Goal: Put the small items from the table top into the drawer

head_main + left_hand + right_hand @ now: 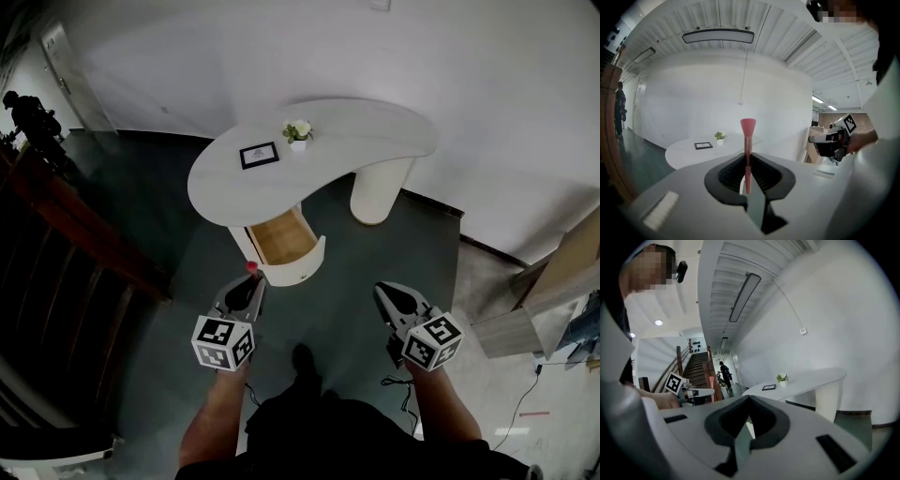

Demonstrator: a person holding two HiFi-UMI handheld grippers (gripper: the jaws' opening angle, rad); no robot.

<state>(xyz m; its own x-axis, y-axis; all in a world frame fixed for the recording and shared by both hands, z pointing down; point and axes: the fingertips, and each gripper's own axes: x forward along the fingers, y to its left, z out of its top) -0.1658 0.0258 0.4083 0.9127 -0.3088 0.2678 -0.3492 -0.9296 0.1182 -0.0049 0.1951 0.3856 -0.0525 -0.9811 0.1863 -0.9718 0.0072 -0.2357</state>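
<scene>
Jaws of left gripper (748, 157) clamped on slim red peg (748, 136), jaws of right gripper (749, 399) together and empty, white curved worktop (366, 131) ahead of both, open wooden drawer (281, 234) under its near edge, black frame (259, 155) and small potted plant (298, 132) side by side on its left half.

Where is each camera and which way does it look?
Head view: on the person's head, looking steeply down at table, open drawer, forearms, left gripper, right gripper.
Left gripper view: on that gripper, along jaws shut on a pink stick, toward the table; right gripper shows.
Right gripper view: on that gripper, along shut empty jaws, toward the table; left gripper shows.
All share table, plant, frame.
</scene>
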